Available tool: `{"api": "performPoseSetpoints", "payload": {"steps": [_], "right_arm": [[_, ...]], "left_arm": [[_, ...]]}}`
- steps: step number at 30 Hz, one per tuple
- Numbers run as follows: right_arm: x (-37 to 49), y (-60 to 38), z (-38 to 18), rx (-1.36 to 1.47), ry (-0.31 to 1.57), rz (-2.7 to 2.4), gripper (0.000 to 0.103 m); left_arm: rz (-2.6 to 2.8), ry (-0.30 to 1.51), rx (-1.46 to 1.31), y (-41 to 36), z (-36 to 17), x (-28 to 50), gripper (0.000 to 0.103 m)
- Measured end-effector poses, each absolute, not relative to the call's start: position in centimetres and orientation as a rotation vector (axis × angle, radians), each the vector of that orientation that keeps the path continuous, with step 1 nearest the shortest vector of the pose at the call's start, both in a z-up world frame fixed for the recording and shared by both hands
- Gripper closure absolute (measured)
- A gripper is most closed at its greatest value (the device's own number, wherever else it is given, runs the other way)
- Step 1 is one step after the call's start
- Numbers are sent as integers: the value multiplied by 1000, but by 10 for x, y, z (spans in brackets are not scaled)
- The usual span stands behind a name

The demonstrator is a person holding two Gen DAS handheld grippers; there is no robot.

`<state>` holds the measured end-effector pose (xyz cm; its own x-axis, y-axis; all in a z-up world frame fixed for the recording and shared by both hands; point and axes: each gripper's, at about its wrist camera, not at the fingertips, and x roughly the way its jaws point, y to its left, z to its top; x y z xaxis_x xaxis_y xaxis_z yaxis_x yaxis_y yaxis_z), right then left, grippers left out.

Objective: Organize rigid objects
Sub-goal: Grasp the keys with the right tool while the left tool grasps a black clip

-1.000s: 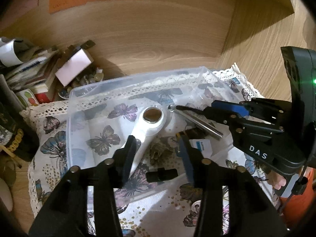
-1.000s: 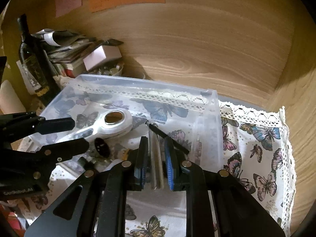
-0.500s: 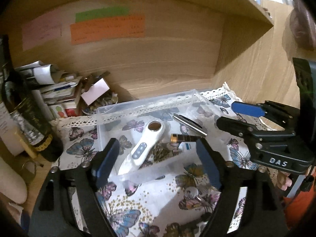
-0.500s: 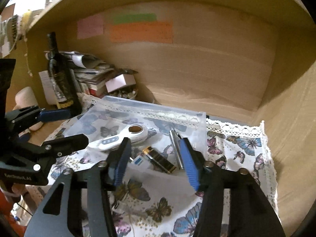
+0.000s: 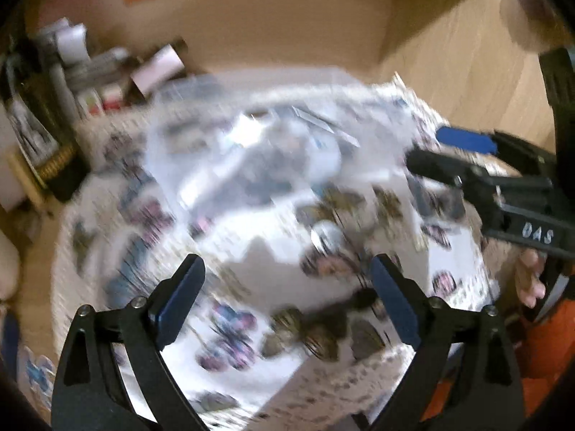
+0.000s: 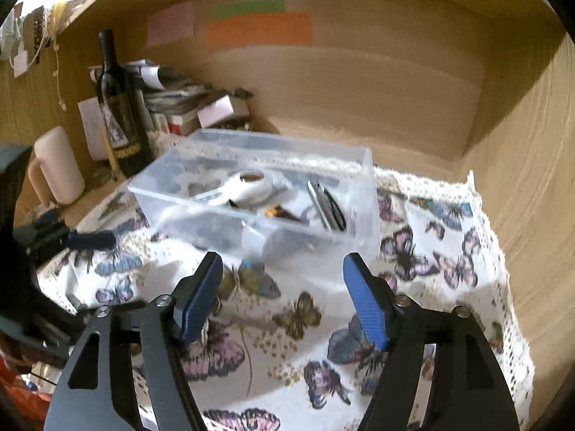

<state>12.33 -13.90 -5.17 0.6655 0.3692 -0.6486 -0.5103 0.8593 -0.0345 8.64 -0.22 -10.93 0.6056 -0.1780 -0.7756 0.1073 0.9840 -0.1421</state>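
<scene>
A clear plastic box stands on a butterfly tablecloth. Inside lie a white handheld device, a silver metal tool and a small dark battery-like cylinder. My right gripper is open and empty, held above the cloth in front of the box. My left gripper is open and empty over the cloth; its view is heavily blurred. A round shiny object and a dark stick-like object lie on the cloth near it. The right gripper also shows in the left wrist view.
A dark wine bottle, a pale mug and a pile of papers and small boxes stand at the back left. Wooden walls close the back and right side. Coloured paper notes hang on the back wall.
Both grippers have opened and pulled back from the box; the silver tool held by the right gripper now lies in the box. The left view has swung down towards the cloth.
</scene>
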Motion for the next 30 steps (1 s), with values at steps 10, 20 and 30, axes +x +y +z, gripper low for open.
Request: {"api": "performPoseSetpoints", "payload": {"steps": [10,20,30], "right_arm": [[115,-144,-79,-240,755,489,20],[126,-125,-107,-217,890,522,19],[134,-94,-125,-250,944,467,18]], "left_arm": [[-165,975,-126,-23,-142,88,9],[-159,922,-108,-11,-140,79,43],[-115,894,-162,26,-139,66,43]]}}
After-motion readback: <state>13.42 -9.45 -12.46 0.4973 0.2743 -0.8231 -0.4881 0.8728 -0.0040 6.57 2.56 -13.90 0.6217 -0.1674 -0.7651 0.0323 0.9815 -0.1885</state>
